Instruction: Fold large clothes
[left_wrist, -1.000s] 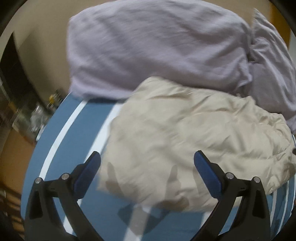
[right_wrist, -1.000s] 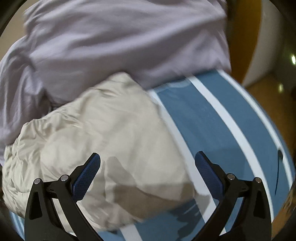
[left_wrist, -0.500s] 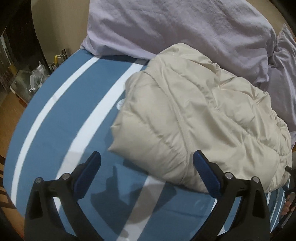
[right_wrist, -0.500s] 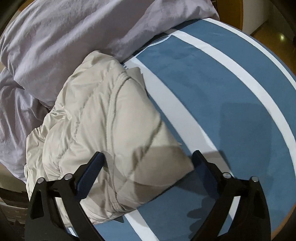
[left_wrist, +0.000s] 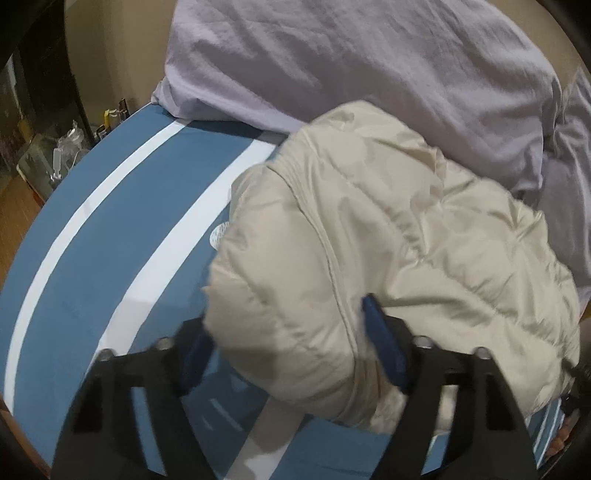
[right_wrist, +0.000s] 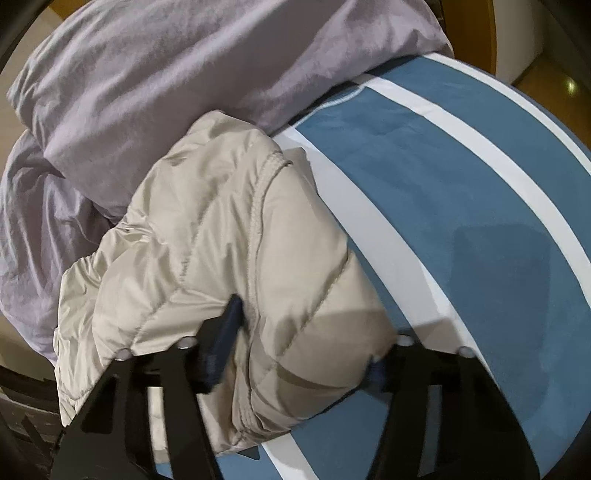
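Since half a second earlier, both tools had advanced from a hover short of the jacket to straddling its near end, and their fingers had drawn inward. The left tool (left_wrist: 291, 350) was partly closed around a thick fold of the beige puffer jacket (left_wrist: 388, 258): its right blue pad (left_wrist: 384, 347) pressed into the padding, while its left pad sat half hidden under the jacket's near corner. The right tool (right_wrist: 299, 350) likewise bracketed the jacket (right_wrist: 229, 236), with its left blue pad (right_wrist: 225, 339) sunk into a quilted seam and its right pad only just showing at the bulging edge of the fabric. Both tools were clasping the jacket's bulk, though whether the grip was firm could not be told. The jacket lay bunched directly ahead of the tools on the blue bed cover with white stripes (left_wrist: 110, 236), its far end touching the lilac duvet (left_wrist: 369, 62) heaped beyond it. The cover was bare left of the left tool and right of the right tool (right_wrist: 480, 192).
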